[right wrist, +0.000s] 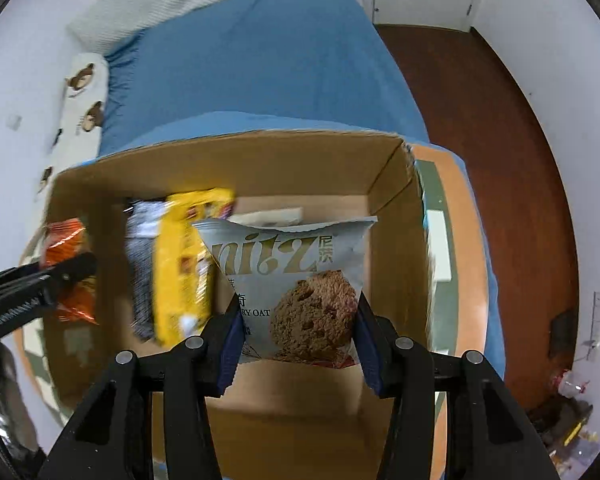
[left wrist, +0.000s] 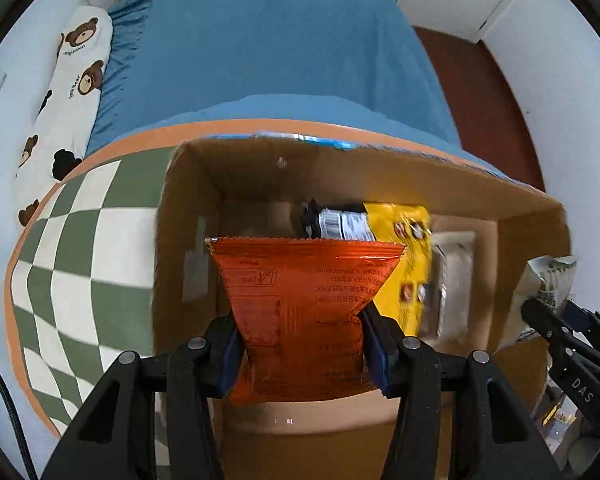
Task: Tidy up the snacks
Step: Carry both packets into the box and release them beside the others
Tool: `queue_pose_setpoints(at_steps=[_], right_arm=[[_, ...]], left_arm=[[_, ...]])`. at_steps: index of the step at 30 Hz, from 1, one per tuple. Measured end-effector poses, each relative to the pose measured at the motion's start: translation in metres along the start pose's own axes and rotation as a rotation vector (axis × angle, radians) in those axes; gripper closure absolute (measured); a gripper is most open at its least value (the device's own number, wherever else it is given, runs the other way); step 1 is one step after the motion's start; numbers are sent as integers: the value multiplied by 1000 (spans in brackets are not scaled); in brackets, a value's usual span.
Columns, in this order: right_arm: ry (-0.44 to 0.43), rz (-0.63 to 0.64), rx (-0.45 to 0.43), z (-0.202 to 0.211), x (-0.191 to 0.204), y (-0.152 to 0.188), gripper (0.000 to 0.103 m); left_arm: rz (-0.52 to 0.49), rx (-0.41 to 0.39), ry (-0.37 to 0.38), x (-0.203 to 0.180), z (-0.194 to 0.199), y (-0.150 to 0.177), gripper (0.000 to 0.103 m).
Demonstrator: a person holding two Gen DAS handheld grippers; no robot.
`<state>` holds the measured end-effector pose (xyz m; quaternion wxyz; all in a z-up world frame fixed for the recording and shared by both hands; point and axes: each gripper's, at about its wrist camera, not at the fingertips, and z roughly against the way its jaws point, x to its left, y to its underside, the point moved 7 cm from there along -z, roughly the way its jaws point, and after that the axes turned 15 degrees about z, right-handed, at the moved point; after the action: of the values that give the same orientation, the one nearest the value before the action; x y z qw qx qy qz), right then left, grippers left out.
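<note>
Your left gripper (left wrist: pixel 302 332) sits low in the middle of its frame, with the snack packet (left wrist: pixel 300 312) between its fingers and reaching up over the open cardboard box (left wrist: pixel 380 168). In the box, up and right of that packet, lie a barcoded packet (left wrist: pixel 342 224), then a larger pouch (left wrist: pixel 408 264), then a flat sachet (left wrist: pixel 454 280) nearest the right wall. The box stands on a checked mat (left wrist: pixel 80 248), which runs out to frame left. Above the box lies the bed (left wrist: pixel 276 48), a bear-print pillow (left wrist: pixel 72 80) at its left edge. In the right wrist view, your right gripper (right wrist: pixel 298 336) holds the oat cookie bag (right wrist: pixel 296 280) over the box's right half.
</note>
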<state>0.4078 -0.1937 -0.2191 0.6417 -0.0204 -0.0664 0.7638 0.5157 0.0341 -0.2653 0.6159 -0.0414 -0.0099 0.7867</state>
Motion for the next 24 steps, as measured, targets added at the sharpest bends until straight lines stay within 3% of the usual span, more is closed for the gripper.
queue_pose_setpoints(at_steps=[7,8,10,11,15,24], right_arm=[[13,-20,14,-23,-13,-18,50],[17,-23,12,-24,-14,-20,49],[34,-34,21,-33,-18,-24,34],[38,-36,26,-34,-19,-25,22],[28,-44,26,-45,-18,-29,14],[38,-47,3,-36,-14,-24,13]], left_arm=[[-21,-7,-59,-1,-19,-22,52],[-12,-3,-60,-1,-21,-24,46],[0,9,-36,-2,-23,-27,21],[2,6,-32,-3,-23,-29,8],[6,-4,-17,-5,-21,-30,8],[20,-31,18,-5,-4,-12,8]])
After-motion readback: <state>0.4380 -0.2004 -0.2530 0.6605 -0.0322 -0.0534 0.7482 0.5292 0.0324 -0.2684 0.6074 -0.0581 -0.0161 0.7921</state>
